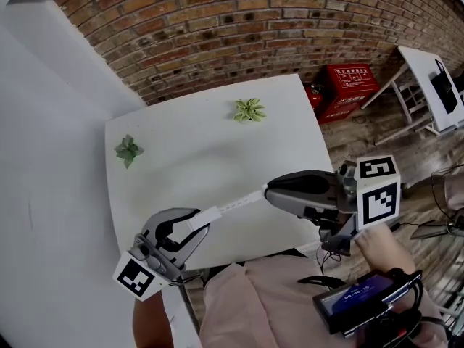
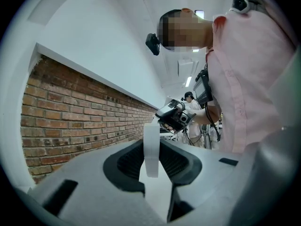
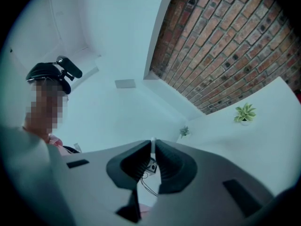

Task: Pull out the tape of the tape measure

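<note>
With the tape measure (image 1: pixel 209 214) clamped in the left tongs (image 1: pixel 197 223) and its tape (image 1: pixel 241 202) pinched by the nearly closed right tongs (image 1: pixel 267 192), a straight, steady pull was advised.

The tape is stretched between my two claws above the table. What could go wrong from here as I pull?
1. The right claw seems to pinch only the very end of the tape. If it slips, the tape may snap back towards the case.
2. The left claw holds the white case near its tips, so a harder pull could drag the case out.
</note>
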Available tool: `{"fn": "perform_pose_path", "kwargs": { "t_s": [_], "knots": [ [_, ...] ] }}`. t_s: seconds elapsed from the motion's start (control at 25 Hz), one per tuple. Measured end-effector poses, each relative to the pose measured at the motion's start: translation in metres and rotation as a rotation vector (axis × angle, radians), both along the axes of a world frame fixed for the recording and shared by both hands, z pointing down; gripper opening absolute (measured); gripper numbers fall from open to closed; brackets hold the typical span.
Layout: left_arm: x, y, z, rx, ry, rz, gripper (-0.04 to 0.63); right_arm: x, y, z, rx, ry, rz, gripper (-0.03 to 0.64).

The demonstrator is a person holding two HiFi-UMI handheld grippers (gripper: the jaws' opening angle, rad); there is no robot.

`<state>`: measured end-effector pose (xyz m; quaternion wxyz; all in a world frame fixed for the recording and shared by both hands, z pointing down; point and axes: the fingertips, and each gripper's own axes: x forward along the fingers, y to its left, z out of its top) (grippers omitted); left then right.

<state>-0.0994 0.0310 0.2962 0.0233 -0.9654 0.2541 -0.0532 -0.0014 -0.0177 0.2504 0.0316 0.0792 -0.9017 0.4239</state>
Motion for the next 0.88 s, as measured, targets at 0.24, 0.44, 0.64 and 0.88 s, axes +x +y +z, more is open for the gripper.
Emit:
{"fn": "perform_pose_path", "kwargs": {
  "t_s": [0.24,0.44,0.64,0.88],
  "knots": [
    [-0.003,0.002,-0.001,-0.011,0.007,0.0,0.103,0.005,-0.003,0.0,-0.001,-0.001,0.016,0.037],
    [-0.007,0.004,0.001,-0.018,0.01,0.001,0.103,0.006,-0.002,-0.001,0.007,-0.001,0.019,0.037],
    [-0.014,0.004,0.0,-0.021,0.017,-0.011,0.103,0.011,-0.006,-0.004,0.02,-0.003,0.034,0.036],
    [-0.018,0.008,0.001,-0.028,0.015,-0.018,0.103,0.018,-0.007,-0.006,0.027,-0.003,0.044,0.037]
  ]
}}
